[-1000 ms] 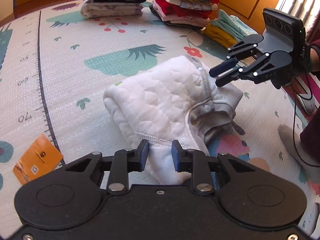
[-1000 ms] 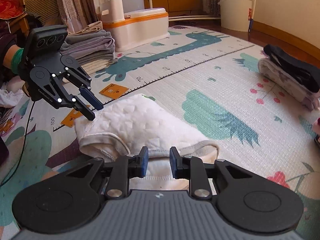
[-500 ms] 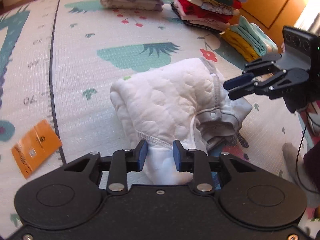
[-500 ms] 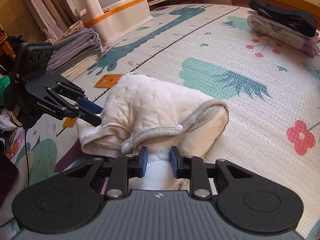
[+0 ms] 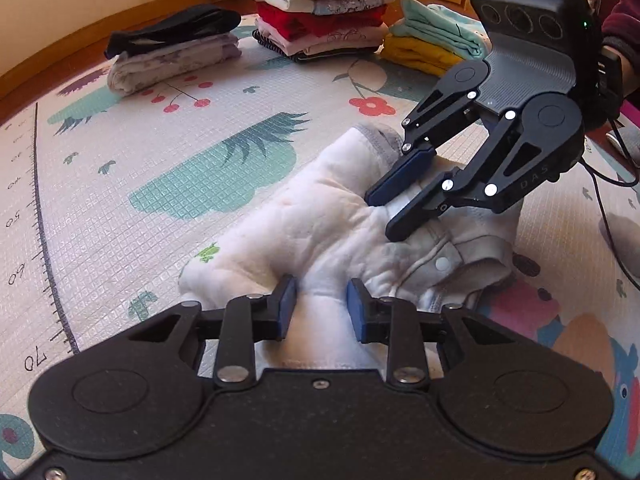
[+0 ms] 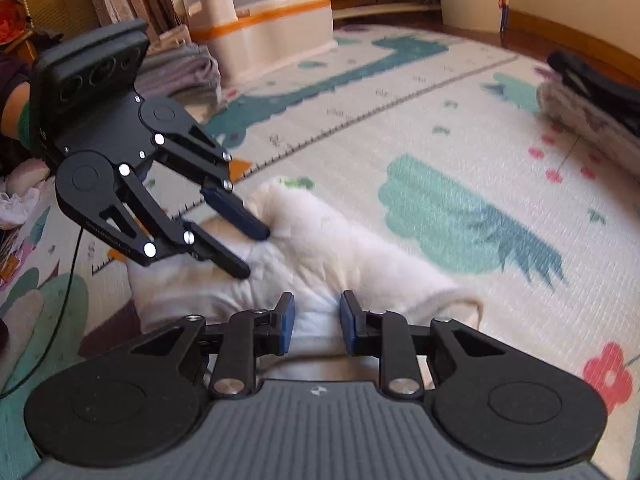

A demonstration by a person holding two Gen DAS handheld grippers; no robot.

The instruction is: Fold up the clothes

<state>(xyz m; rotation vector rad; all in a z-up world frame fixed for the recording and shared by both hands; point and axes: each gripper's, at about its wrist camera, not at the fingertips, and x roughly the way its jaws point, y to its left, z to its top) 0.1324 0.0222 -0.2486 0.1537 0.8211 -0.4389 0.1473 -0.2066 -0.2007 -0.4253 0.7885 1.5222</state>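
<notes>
A white quilted baby garment (image 5: 320,216) with grey trim and snap buttons lies bunched on the play mat; it also shows in the right wrist view (image 6: 352,256). My left gripper (image 5: 321,312) is shut on a fold of its near edge. My right gripper (image 6: 316,320) is shut on a fold at the opposite side. In the left wrist view the right gripper (image 5: 384,216) presses into the garment's top from the right. In the right wrist view the left gripper (image 6: 252,252) pinches cloth from the left. The two grippers face each other, close together.
Folded stacks stand at the mat's far side: a black-topped pile (image 5: 176,52), a tall red and mixed pile (image 5: 324,12), a yellow and mint pile (image 5: 432,44). A white and orange bin (image 6: 272,36) and grey folded cloth (image 6: 180,72) lie beyond the left gripper.
Both grippers have moved toward each other, each holding its fold. The garment has bunched into a narrower roll between them.
</notes>
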